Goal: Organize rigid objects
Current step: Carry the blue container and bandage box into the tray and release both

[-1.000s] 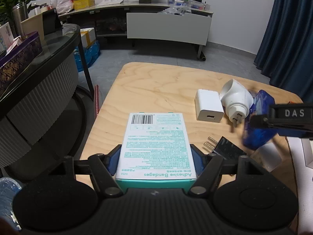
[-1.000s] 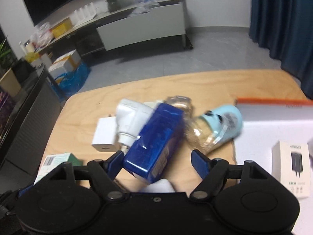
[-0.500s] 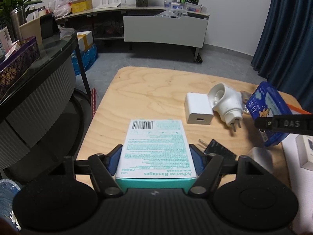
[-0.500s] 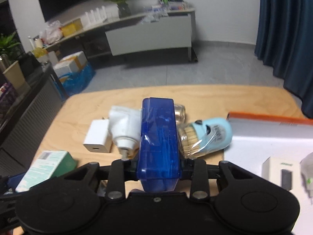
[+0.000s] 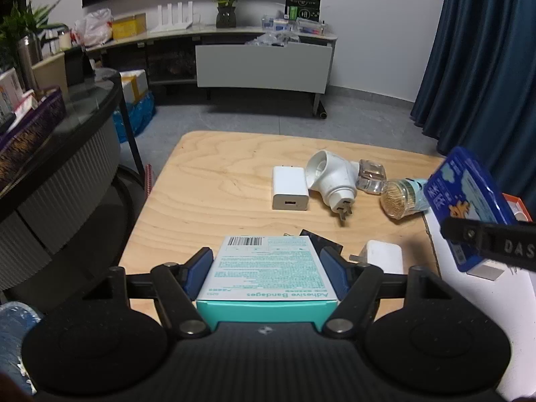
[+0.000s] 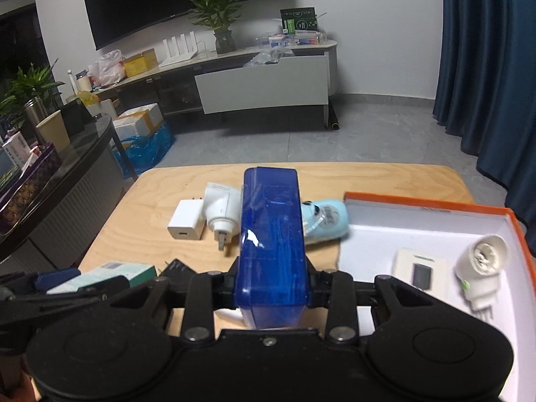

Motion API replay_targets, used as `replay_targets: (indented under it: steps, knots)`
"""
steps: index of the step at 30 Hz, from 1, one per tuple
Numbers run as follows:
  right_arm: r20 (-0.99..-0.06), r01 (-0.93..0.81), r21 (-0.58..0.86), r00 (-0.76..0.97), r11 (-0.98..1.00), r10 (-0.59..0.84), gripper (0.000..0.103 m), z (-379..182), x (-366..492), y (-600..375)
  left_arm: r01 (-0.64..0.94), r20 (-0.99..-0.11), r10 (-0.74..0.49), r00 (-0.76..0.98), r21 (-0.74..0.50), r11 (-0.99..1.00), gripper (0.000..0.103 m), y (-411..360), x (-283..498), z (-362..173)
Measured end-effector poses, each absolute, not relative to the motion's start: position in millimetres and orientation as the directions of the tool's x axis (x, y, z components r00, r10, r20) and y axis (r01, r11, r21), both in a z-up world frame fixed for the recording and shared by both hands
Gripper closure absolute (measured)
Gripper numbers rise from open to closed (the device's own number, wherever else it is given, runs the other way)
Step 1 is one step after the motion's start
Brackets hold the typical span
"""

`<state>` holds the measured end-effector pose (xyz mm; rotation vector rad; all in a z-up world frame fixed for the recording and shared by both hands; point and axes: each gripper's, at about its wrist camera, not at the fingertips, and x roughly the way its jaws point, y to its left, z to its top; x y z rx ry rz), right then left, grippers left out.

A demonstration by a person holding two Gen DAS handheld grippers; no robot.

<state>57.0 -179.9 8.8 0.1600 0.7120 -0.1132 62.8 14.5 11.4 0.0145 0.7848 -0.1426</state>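
Left gripper (image 5: pixel 266 269) is clamped on a teal bandage box (image 5: pixel 268 273) above the wooden table (image 5: pixel 214 184), while right gripper (image 6: pixel 271 279) is clamped on a blue box (image 6: pixel 271 244) lifted beside the orange-rimmed tray (image 6: pixel 432 207).

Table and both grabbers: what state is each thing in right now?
Left gripper: shut on the bandage box.
Right gripper: shut on the blue box, lifted.
White charger: lying flat on the table.
White plug adapter: on its side.
Orange-rimmed tray: open, holding a small carton.
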Motion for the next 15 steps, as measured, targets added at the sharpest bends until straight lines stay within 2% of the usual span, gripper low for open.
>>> replay_targets:
  steps: [15]
  knots:
    - [-0.63,0.193,0.083,0.77,0.978,-0.098,0.063,24.0,-6.2,-190.5,0.219,-0.678,-0.203,0.707,-0.063,0.974,0.031,-14.8,29.2,27.5]
